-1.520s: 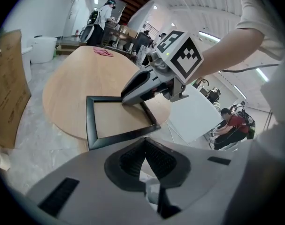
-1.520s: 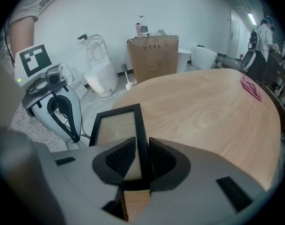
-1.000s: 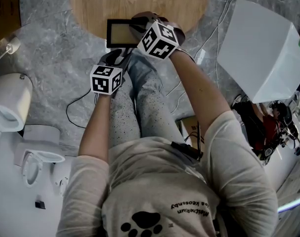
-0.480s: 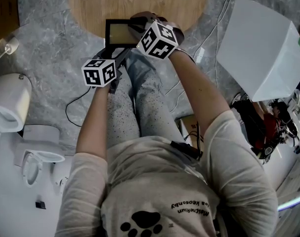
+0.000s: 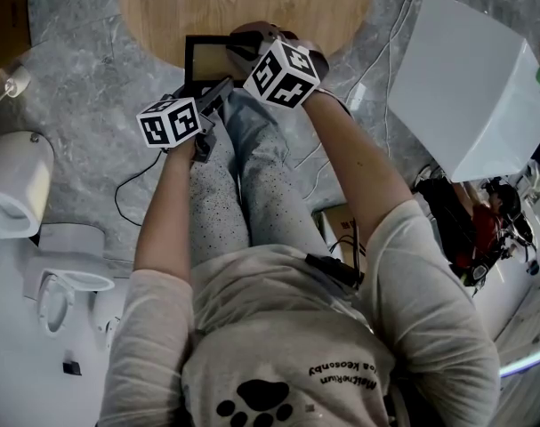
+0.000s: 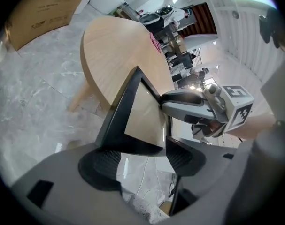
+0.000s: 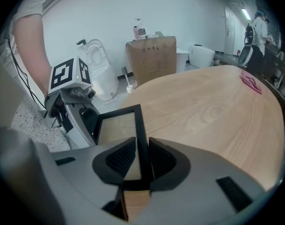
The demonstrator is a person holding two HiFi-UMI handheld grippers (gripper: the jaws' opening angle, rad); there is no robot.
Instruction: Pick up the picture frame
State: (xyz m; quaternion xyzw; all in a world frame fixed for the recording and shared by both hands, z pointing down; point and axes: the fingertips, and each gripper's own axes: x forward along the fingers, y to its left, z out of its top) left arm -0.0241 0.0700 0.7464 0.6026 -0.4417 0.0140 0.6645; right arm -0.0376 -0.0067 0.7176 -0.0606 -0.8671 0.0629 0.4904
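as seen from the head view, noted picture frame [image 5: 207, 60] at near rim of bench [image 5: 278, 7]. in left gripper view, left hand-held gripper [image 6: 142, 158] spread, just opened wider, with frame's lower edge inside the gap, not pressed. in right gripper view, right hand-held gripper [image 7: 142, 161] pinching frame's side bar.

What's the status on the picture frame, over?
Right gripper shut on picture frame edge. Left gripper just opening, frame corner loose between jaws. Frame at table's near edge; nothing in the way.

Open tabletop [image 5: 278, 7] beyond frame [image 5: 207, 59], legs [image 5: 252, 158] beneath (close)
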